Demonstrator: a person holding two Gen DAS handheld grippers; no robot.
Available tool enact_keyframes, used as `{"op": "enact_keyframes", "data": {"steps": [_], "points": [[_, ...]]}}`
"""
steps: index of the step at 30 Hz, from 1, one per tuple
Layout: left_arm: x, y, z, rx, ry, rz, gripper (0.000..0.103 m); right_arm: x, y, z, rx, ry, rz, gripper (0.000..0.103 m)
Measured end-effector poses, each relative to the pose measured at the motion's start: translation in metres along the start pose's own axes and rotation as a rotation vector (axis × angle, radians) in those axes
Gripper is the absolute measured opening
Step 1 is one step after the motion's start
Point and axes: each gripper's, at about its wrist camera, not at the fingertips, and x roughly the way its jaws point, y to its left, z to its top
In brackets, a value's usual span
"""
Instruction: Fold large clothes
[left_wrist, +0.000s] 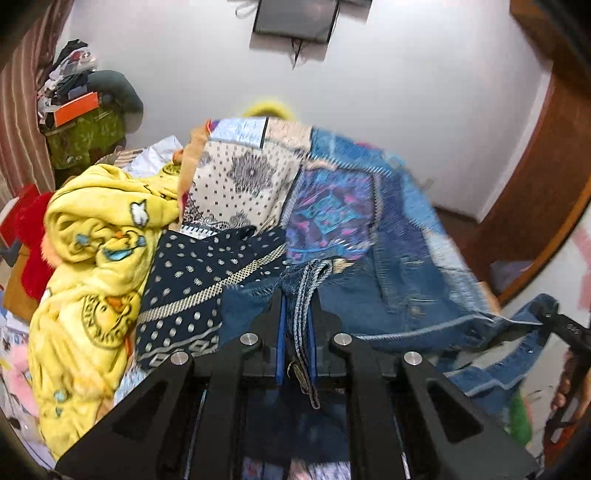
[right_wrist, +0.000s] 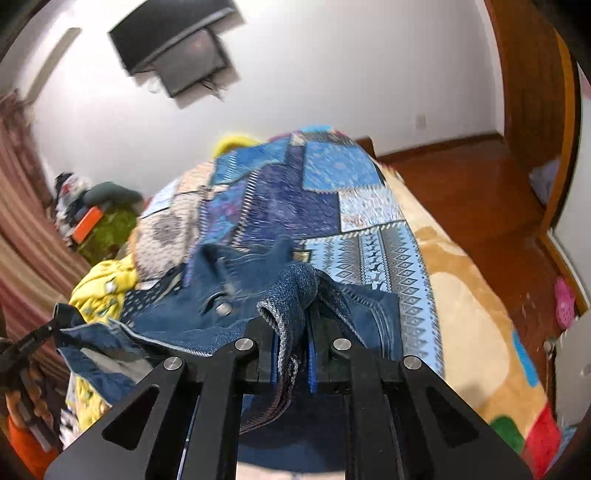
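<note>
A blue denim jacket (left_wrist: 399, 295) hangs stretched between my two grippers above a bed; it also shows in the right wrist view (right_wrist: 221, 295). My left gripper (left_wrist: 297, 295) is shut on a bunched denim edge. My right gripper (right_wrist: 291, 314) is shut on another bunched denim edge. Each gripper shows at the far side of the other's view, the right one in the left wrist view (left_wrist: 554, 317), the left one in the right wrist view (right_wrist: 48, 328). The jacket's lower part is hidden below the grippers.
A blue patchwork bedspread (right_wrist: 332, 206) covers the bed. A yellow cartoon blanket (left_wrist: 88, 266) and a navy dotted cloth (left_wrist: 207, 280) lie at the left. A cluttered pile (left_wrist: 81, 110) stands by the striped curtain. A wooden door (right_wrist: 532, 110) and floor are at the right. A TV (right_wrist: 177, 48) hangs on the wall.
</note>
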Motion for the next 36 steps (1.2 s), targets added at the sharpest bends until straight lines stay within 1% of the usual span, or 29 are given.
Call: {"op": "enact_keyframes", "data": {"steps": [2, 5, 7, 9, 10, 12, 13, 14, 16, 17, 18, 19, 20, 21, 22, 24, 26, 27, 28, 30, 31, 35, 36], "points": [[0.035, -0.001, 0.002, 0.007, 0.050, 0.037, 0.009, 0.026, -0.005, -0.002, 0.005, 0.048, -0.023, 0.010], [0.082, 0.004, -0.005, 0.006, 0.131, 0.075, 0.010, 0.052, -0.016, 0.001, 0.002, 0.112, -0.043, 0.010], [0.106, 0.007, -0.012, 0.014, 0.170, 0.104, 0.011, 0.062, -0.023, 0.004, 0.005, 0.151, -0.027, 0.010], [0.119, 0.009, -0.017, 0.027, 0.187, 0.117, 0.013, 0.068, -0.030, 0.007, 0.004, 0.188, -0.002, 0.013], [0.123, 0.009, -0.018, 0.034, 0.190, 0.119, 0.017, 0.069, -0.032, 0.009, 0.005, 0.203, 0.009, 0.013], [0.127, 0.007, -0.015, 0.058, 0.206, 0.147, 0.025, 0.070, -0.035, 0.013, 0.001, 0.249, 0.029, 0.019], [0.128, 0.005, -0.012, 0.072, 0.218, 0.152, 0.031, 0.067, -0.038, 0.013, -0.003, 0.289, 0.040, 0.020], [0.126, 0.002, -0.008, 0.099, 0.234, 0.148, 0.033, 0.065, -0.039, 0.013, -0.005, 0.306, 0.047, 0.023], [0.117, -0.004, -0.001, 0.148, 0.235, 0.148, 0.042, 0.054, -0.043, 0.013, -0.017, 0.322, 0.052, 0.026], [0.109, -0.009, 0.004, 0.176, 0.218, 0.166, 0.046, 0.043, -0.044, 0.014, -0.036, 0.289, -0.006, 0.039], [0.099, -0.011, 0.007, 0.197, 0.197, 0.183, 0.057, 0.038, -0.045, 0.017, -0.052, 0.256, -0.061, 0.054], [0.086, -0.012, 0.010, 0.207, 0.165, 0.188, 0.065, 0.022, -0.046, 0.022, -0.081, 0.190, -0.129, 0.059], [0.077, -0.012, 0.013, 0.205, 0.139, 0.182, 0.068, 0.006, -0.048, 0.026, -0.097, 0.132, -0.165, 0.064], [0.065, -0.011, 0.015, 0.196, 0.114, 0.170, 0.072, -0.003, -0.049, 0.029, -0.097, 0.114, -0.180, 0.067], [0.054, -0.009, 0.017, 0.185, 0.095, 0.156, 0.074, -0.017, -0.049, 0.032, -0.093, 0.098, -0.181, 0.067], [0.032, -0.005, 0.016, 0.158, 0.071, 0.125, 0.077, -0.034, -0.045, 0.032, -0.095, 0.084, -0.152, 0.067], [0.018, -0.004, 0.009, 0.153, 0.072, 0.097, 0.079, -0.047, -0.034, 0.024, -0.128, 0.074, -0.142, 0.069], [0.014, -0.004, 0.006, 0.159, 0.078, 0.091, 0.079, -0.050, -0.028, 0.019, -0.154, 0.071, -0.131, 0.072], [0.009, -0.005, -0.001, 0.176, 0.091, 0.091, 0.079, -0.052, -0.021, 0.013, -0.179, 0.070, -0.118, 0.073], [0.003, -0.009, -0.015, 0.215, 0.109, 0.088, 0.079, -0.055, -0.004, -0.007, -0.243, 0.079, -0.082, 0.080], [0.001, -0.011, -0.024, 0.234, 0.118, 0.078, 0.079, -0.053, 0.001, -0.015, -0.267, 0.086, -0.075, 0.081], [-0.006, -0.021, -0.056, 0.270, 0.162, 0.026, 0.079, -0.040, 0.020, -0.056, -0.349, 0.142, -0.054, 0.082], [-0.007, -0.024, -0.065, 0.279, 0.173, 0.007, 0.079, -0.036, 0.021, -0.060, -0.354, 0.157, -0.048, 0.082]]}}
